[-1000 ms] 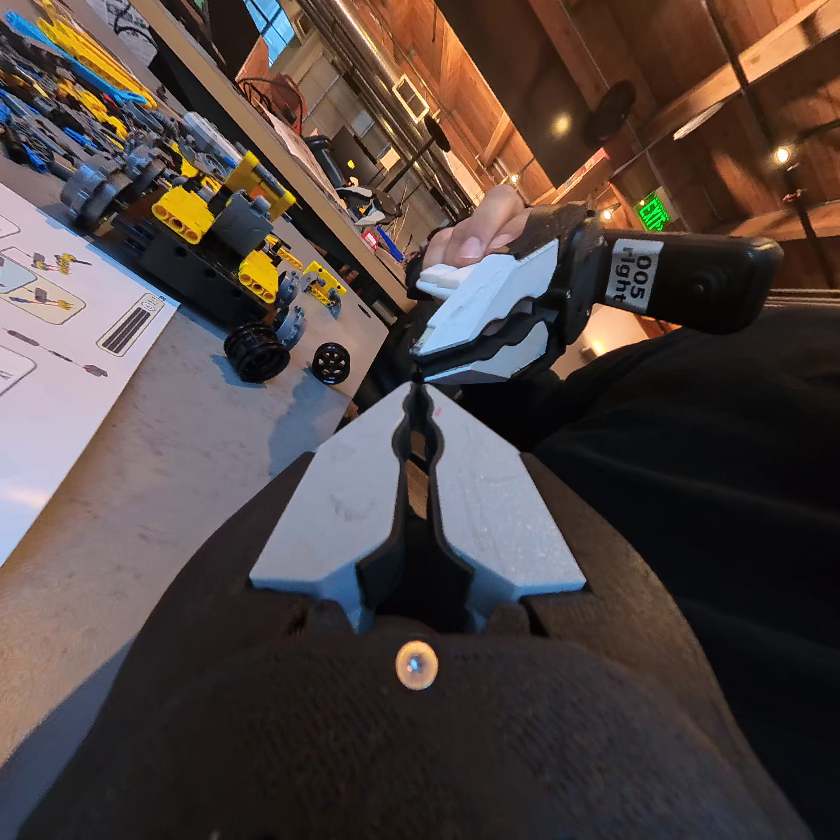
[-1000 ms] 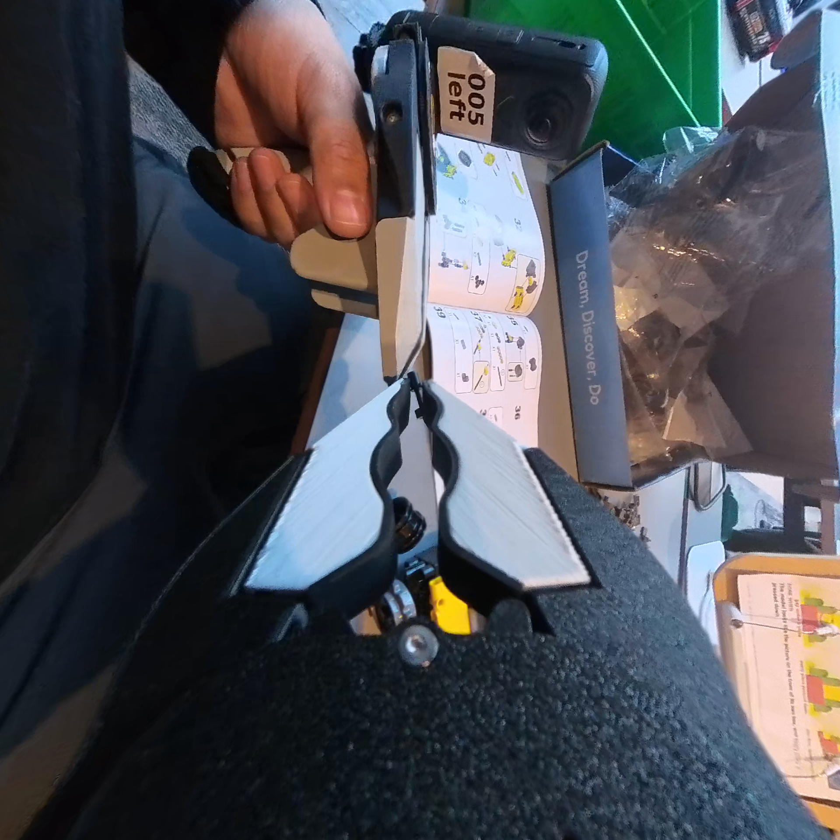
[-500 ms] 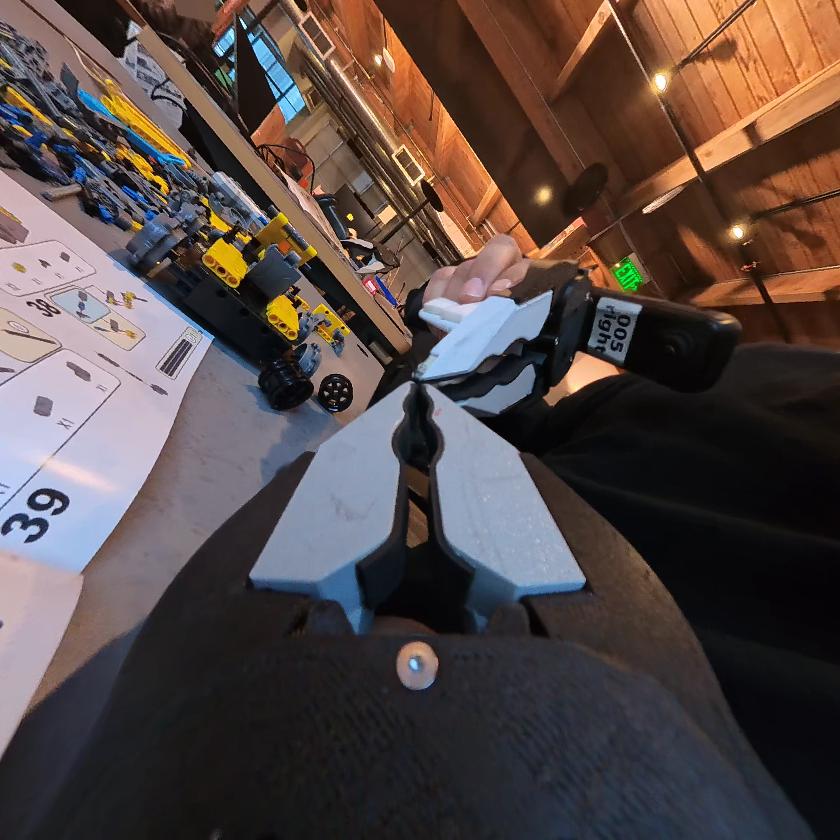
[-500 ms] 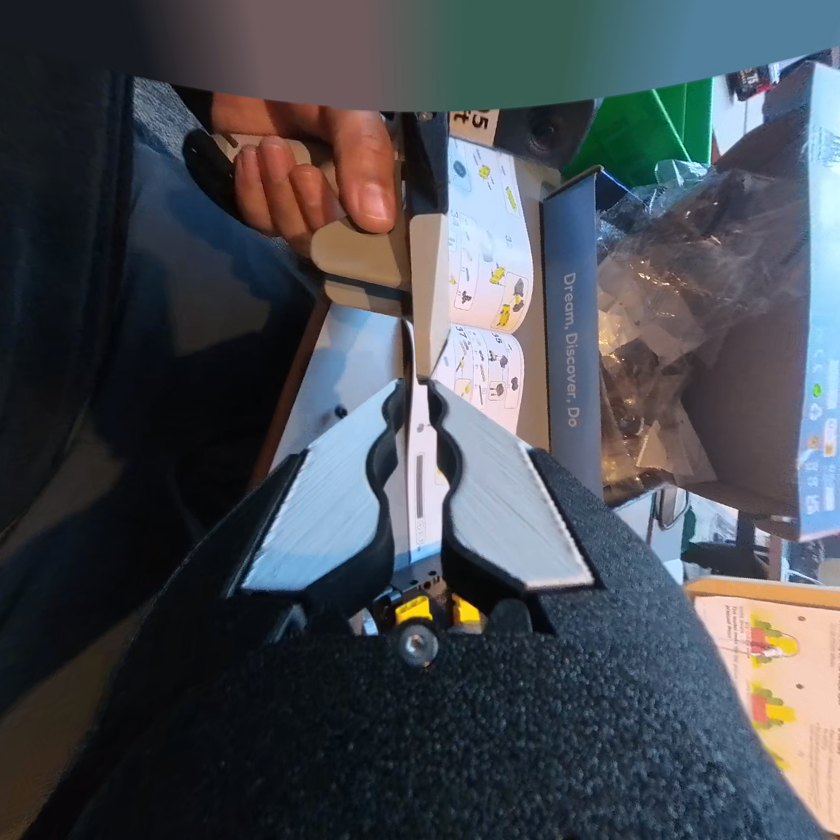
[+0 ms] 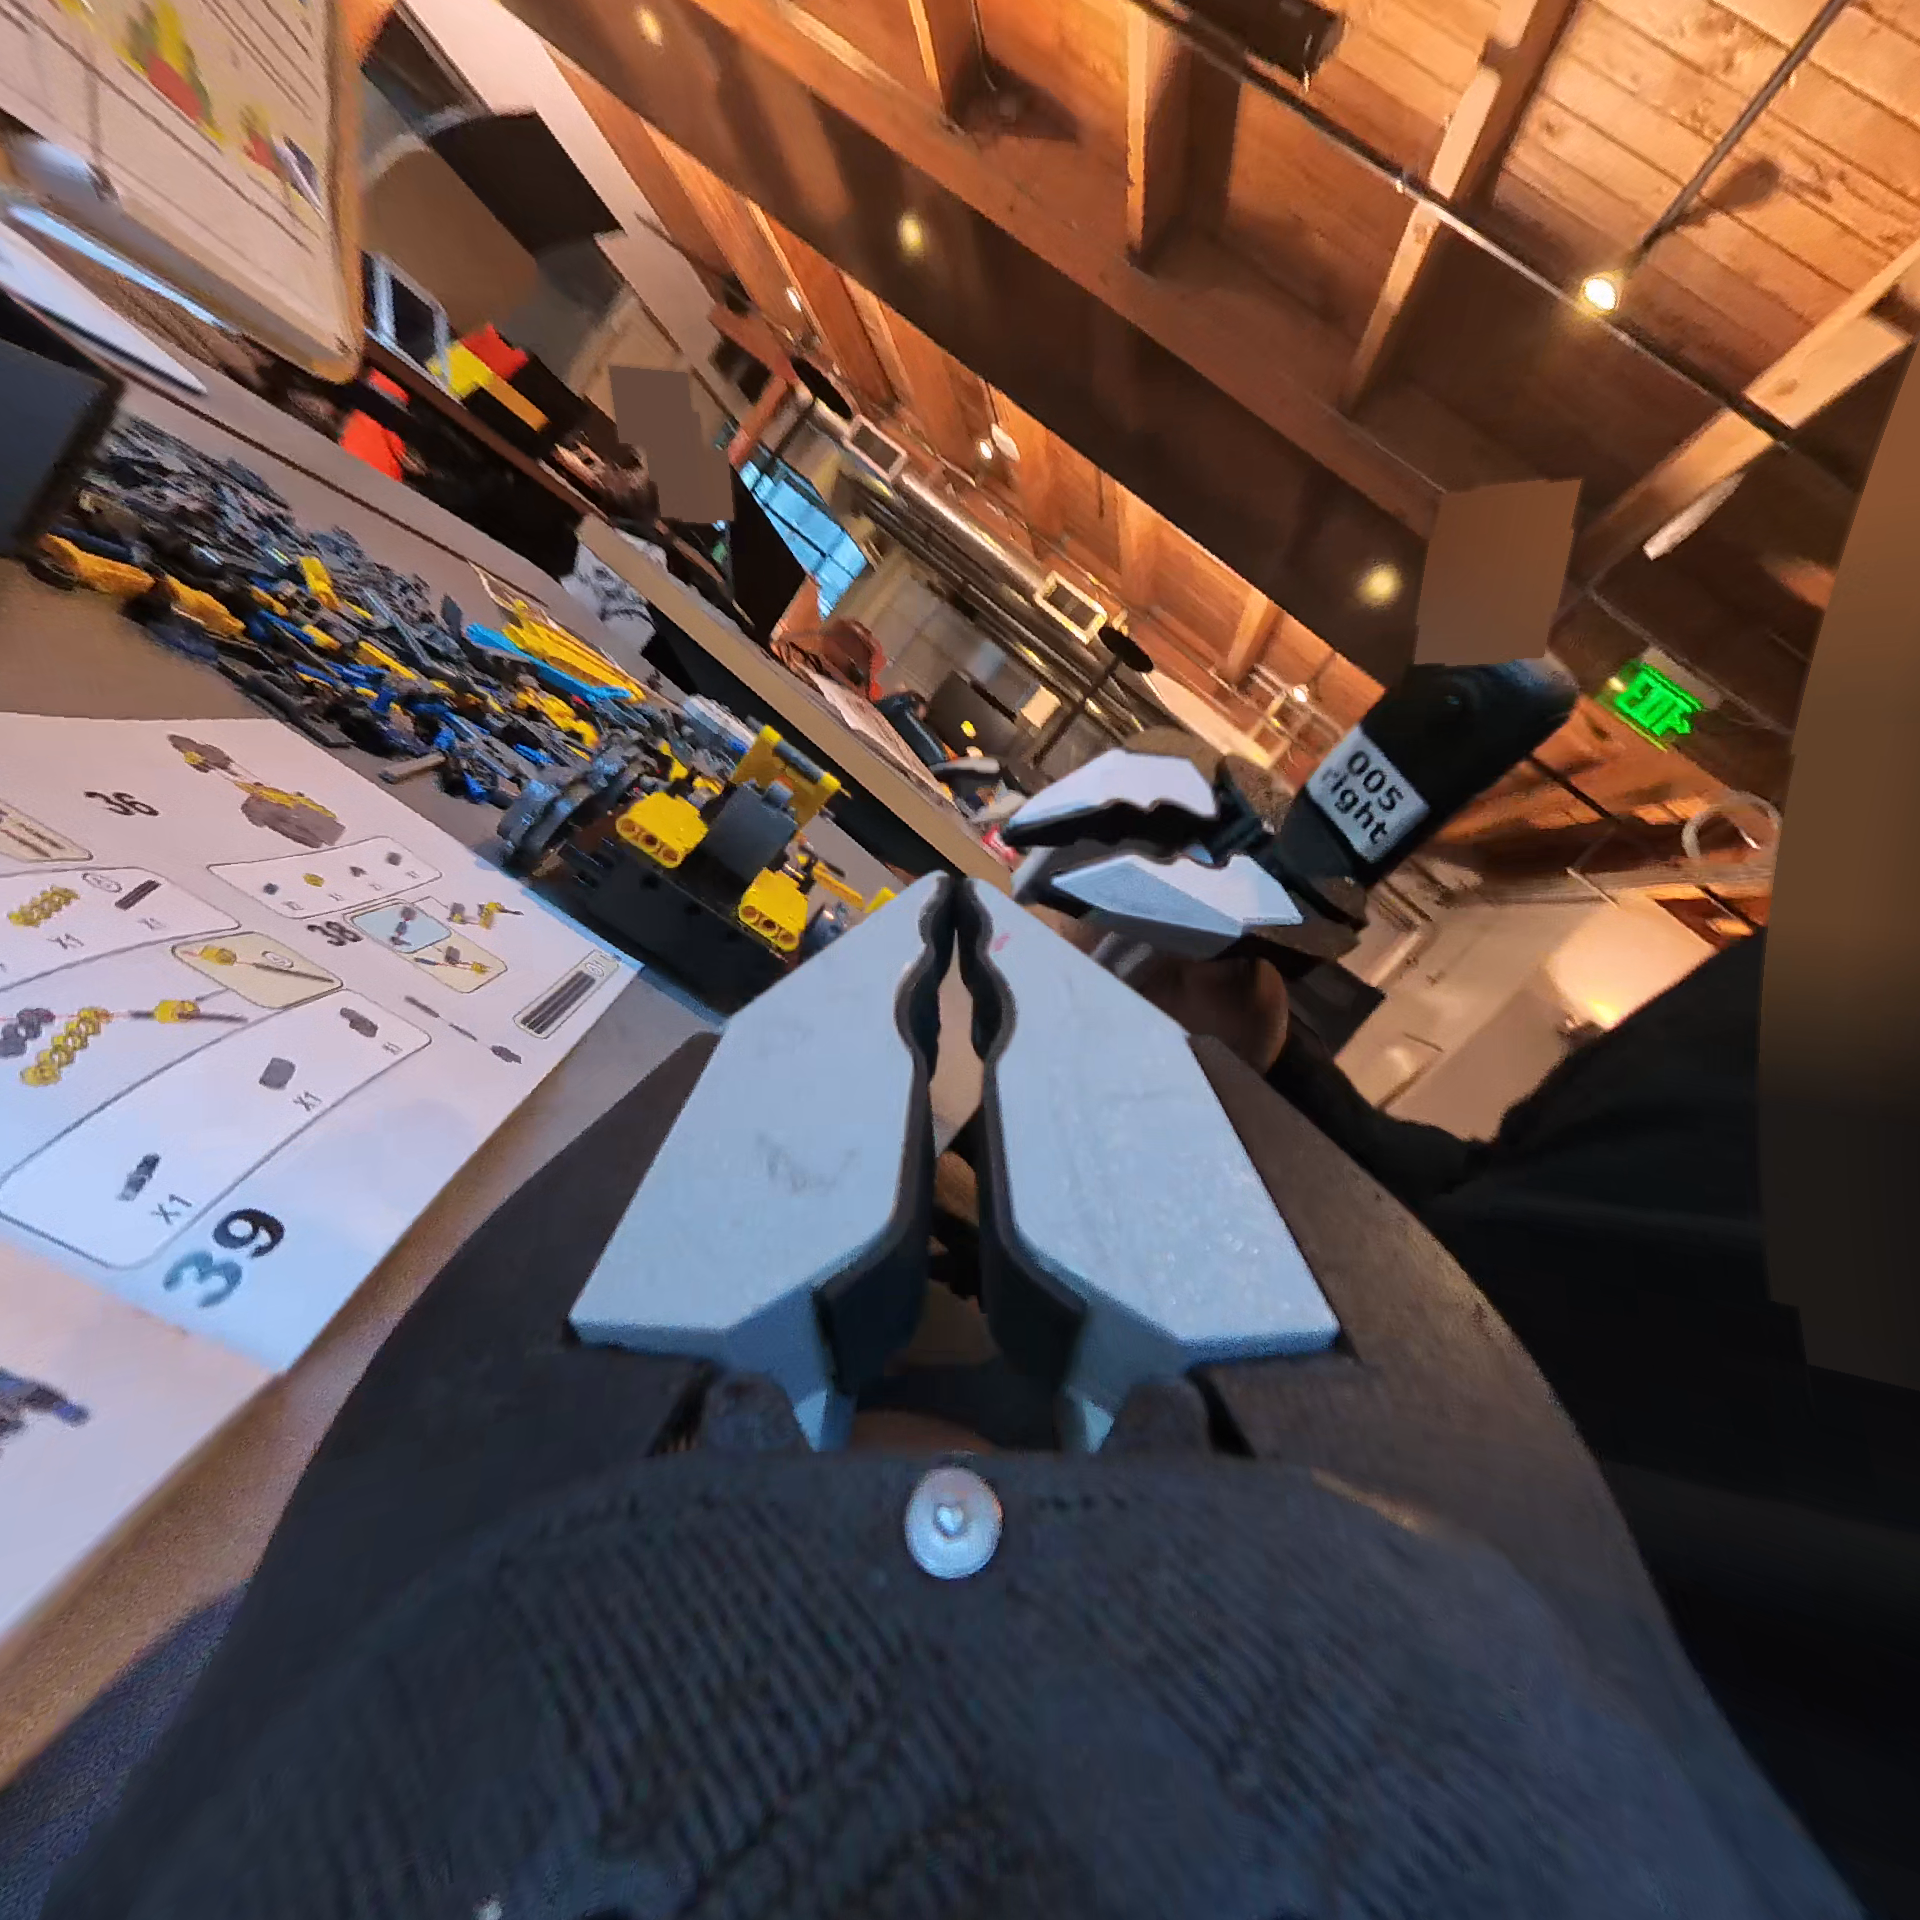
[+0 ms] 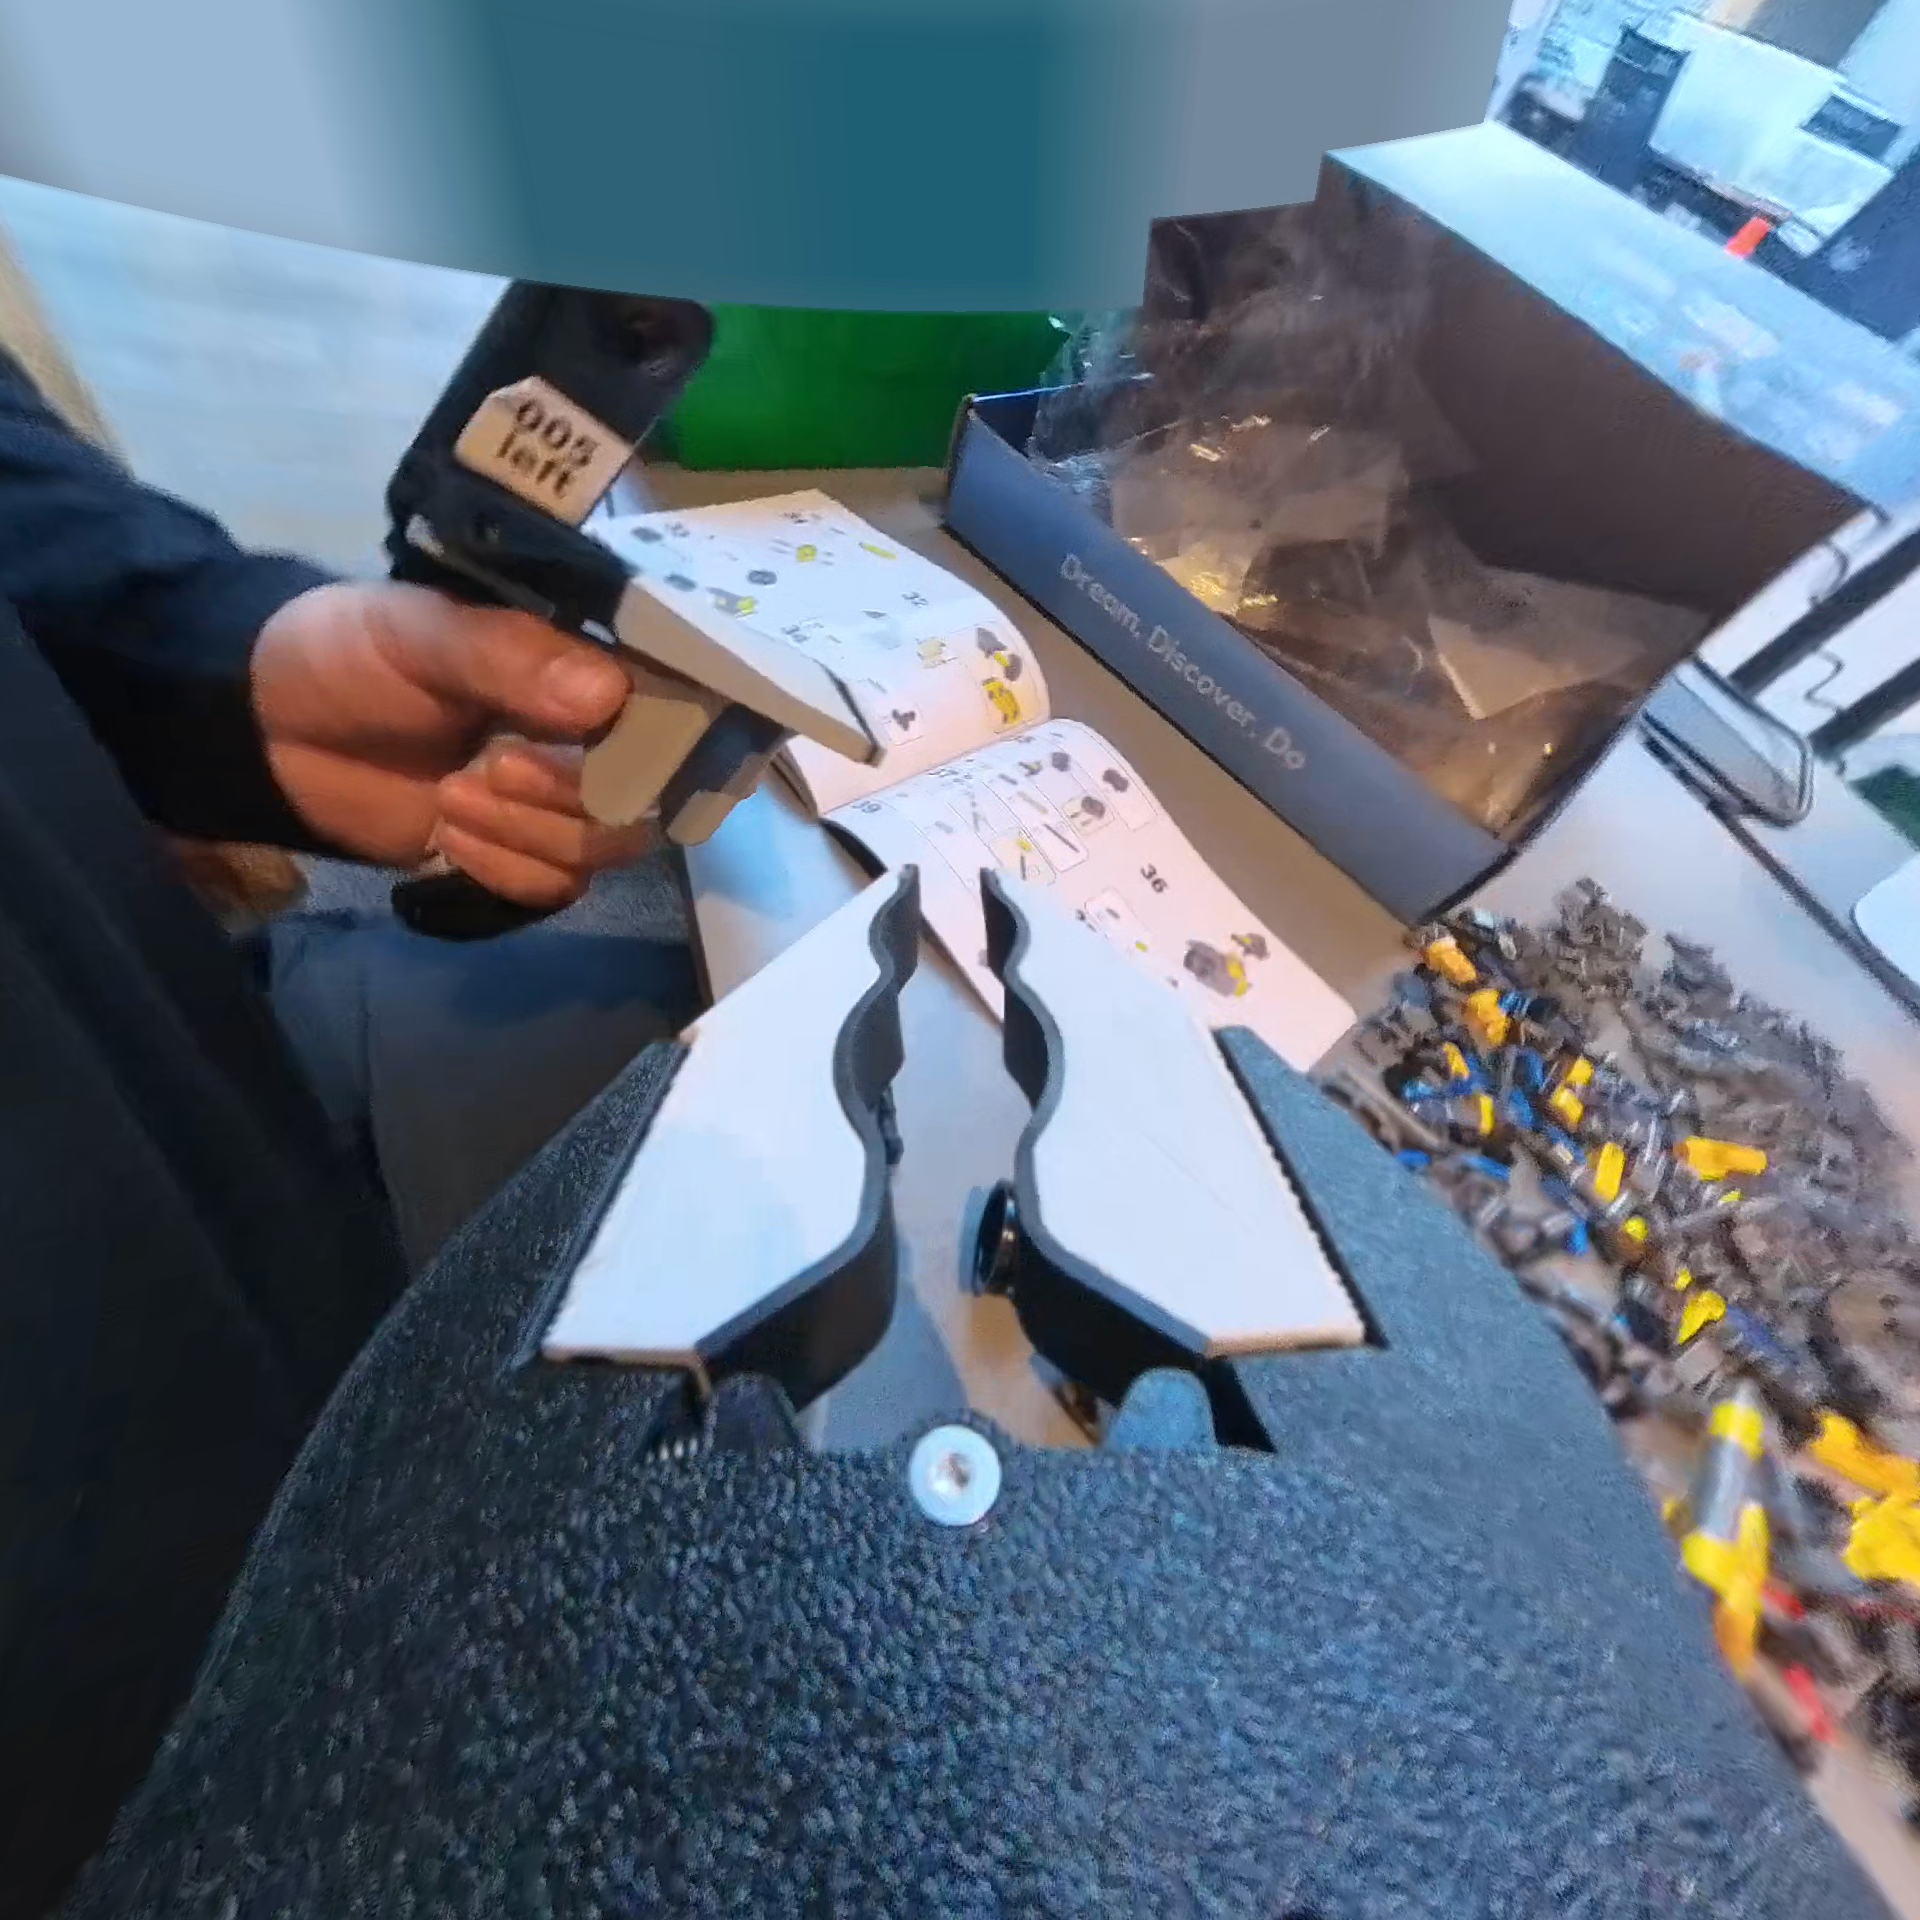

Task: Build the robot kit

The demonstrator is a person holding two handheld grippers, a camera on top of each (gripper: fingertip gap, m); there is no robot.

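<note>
Since half a second ago your right gripper (image 6: 948, 904) has swung away from the left one and parted its jaws; earlier their tips were pressed nearly together just below the left gripper's finger. Now a clear gap shows between them, with nothing held, and they hang over the lower page of the open instruction booklet (image 6: 1049, 821). Your left gripper (image 5: 954, 902) has its tips together on nothing; it points toward the yellow-and-black brick model (image 5: 707, 862), which stands on the grey table (image 5: 644, 1018) just beyond the booklet's corner.

In the right wrist view your left hand (image 6: 436, 727) grips the left gripper's handle above the booklet's upper page, well apart from the right gripper's tips. Behind the booklet lies a dark blue cardboard box (image 6: 1195, 665) stuffed with crinkled clear plastic bags (image 6: 1351, 468). To the right of the booklet a dense spread of loose bricks (image 6: 1621, 1174), grey, yellow and blue, covers the table. A small black wheel (image 6: 992, 1242) shows between the right gripper's fingers, near their base; whether it touches them I cannot tell.

Both grippers have flat pale finger plates with wavy black inner edges, set in rough, pebbled black bodies.
</note>
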